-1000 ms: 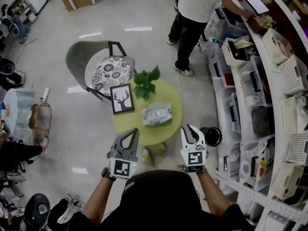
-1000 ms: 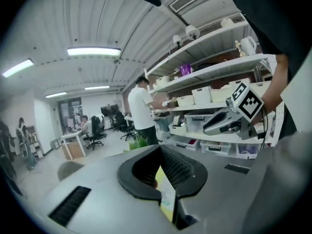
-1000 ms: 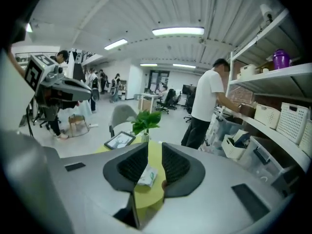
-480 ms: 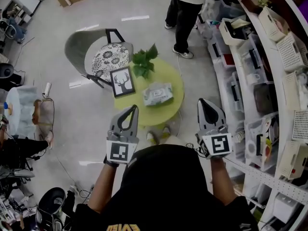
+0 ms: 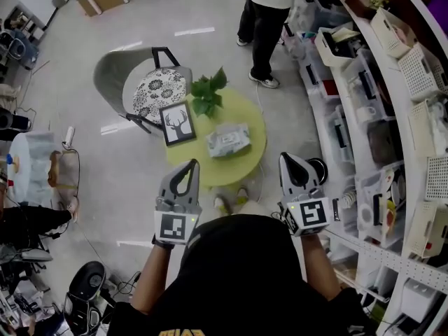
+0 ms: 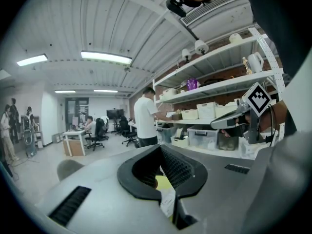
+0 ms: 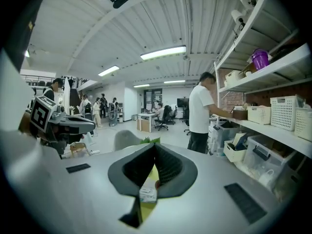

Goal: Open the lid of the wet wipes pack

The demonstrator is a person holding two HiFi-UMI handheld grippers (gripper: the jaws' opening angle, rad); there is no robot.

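1. The wet wipes pack (image 5: 228,140) lies on the round surface (image 5: 241,168), ahead and below, between the two tools; its long axis runs crosswise.
2. The left tool (image 5: 190,166) and right tool (image 5: 288,159) both have jaws together, holding nothing; the left looks slightly nearer.

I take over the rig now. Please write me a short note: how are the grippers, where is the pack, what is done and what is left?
Left gripper: jaws shut, empty, raised near the body.
Right gripper: the same.
Wet wipes pack: flat on the round table, beside the framed picture, touched by neither gripper.
Done: nothing visible.
Left: reach the pack and open it.
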